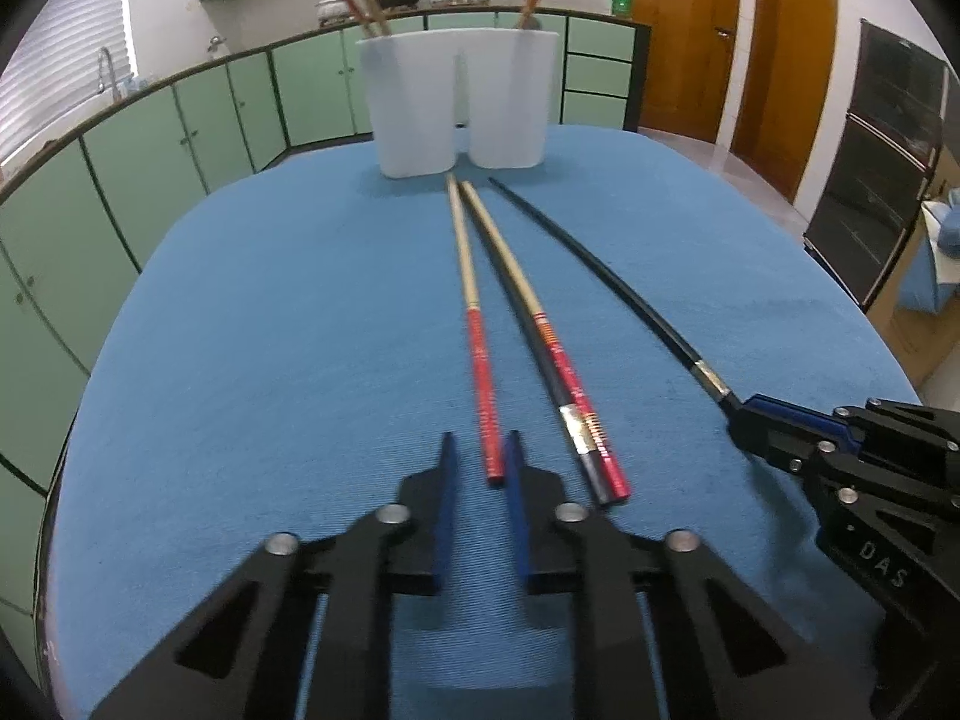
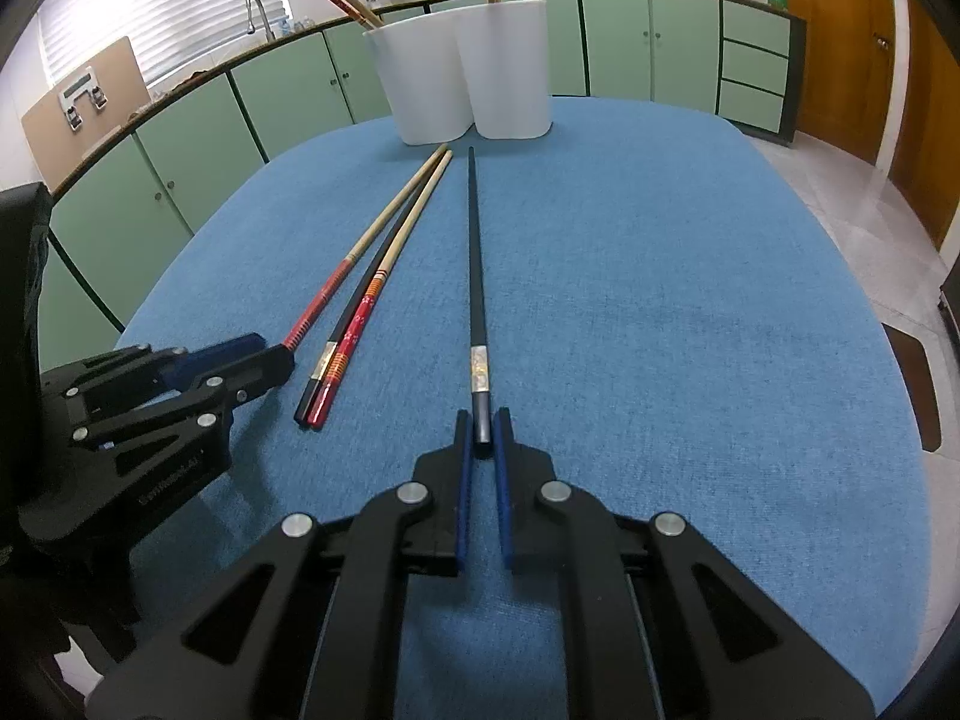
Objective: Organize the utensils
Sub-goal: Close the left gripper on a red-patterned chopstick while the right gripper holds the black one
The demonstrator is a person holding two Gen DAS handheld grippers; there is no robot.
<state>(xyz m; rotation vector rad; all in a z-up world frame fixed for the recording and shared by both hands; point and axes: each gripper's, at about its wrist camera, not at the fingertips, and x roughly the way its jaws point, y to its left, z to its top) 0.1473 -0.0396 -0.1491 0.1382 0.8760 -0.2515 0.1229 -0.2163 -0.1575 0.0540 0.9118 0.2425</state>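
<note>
From my remote station, white letters "DAS" read on the black plastic right gripper (image 1: 735, 414) body. Faint embossed lettering on the black plastic left gripper (image 2: 282, 354) stays illegible to me.

We saw open blue tablecloth (image 2: 690, 312) to both sides of the chopsticks. Ahead, the white holder (image 1: 459, 102) blocked the far end. Between our grippers, a stacked pair of chopsticks (image 2: 354, 330) crowded the narrow middle lane.
</note>
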